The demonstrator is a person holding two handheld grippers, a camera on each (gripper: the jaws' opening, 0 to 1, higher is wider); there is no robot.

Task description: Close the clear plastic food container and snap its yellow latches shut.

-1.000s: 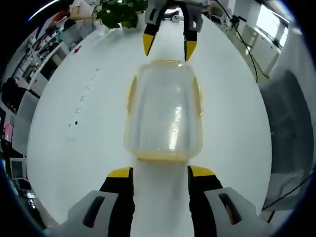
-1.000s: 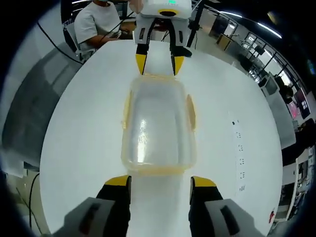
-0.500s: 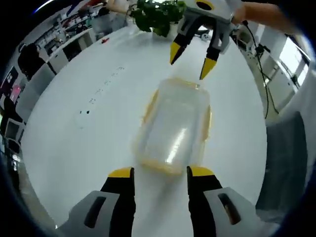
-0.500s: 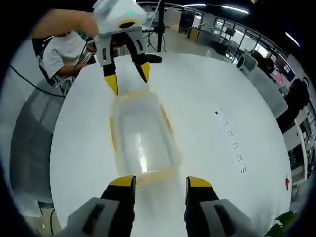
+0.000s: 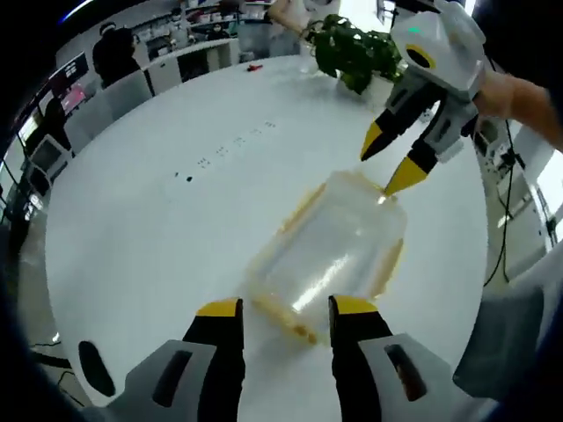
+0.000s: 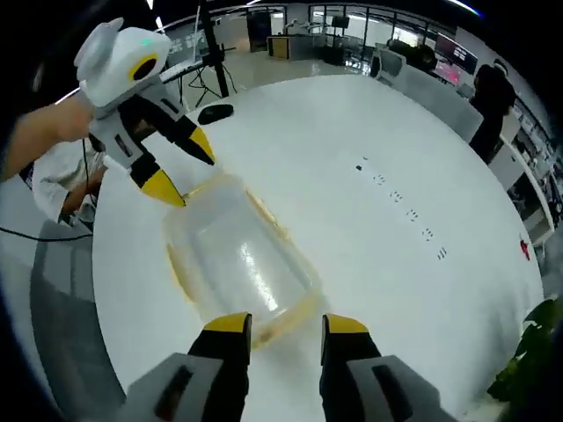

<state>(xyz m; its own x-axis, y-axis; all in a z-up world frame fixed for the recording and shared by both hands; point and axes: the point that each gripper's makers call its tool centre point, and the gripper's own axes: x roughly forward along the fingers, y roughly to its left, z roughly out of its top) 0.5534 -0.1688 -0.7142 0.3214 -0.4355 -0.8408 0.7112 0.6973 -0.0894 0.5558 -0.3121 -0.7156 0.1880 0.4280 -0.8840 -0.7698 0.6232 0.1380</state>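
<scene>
The clear plastic container [image 5: 330,255] lies flat on the white table with its lid on and yellow latches [image 5: 387,264] along its edges. It runs diagonally in both views. My left gripper [image 5: 286,309] is open, its jaws straddling the container's near short end. In the left gripper view, my right gripper [image 5: 389,163] is open at the far end, its lower tip close to the lid's corner. In the right gripper view, my right gripper [image 6: 286,325] is open at the near end of the container [image 6: 237,259]. My left gripper [image 6: 182,167] is open at the far end.
The white table [image 5: 158,229] is round-edged, with a row of small black marks [image 5: 220,149]. A potted plant [image 5: 352,48] stands at its far side. A seated person [image 6: 62,189] is beside the table, and office chairs and desks surround it.
Both views have swung round, so the container now lies diagonally instead of straight ahead. Both grippers stay open at its opposite short ends.
</scene>
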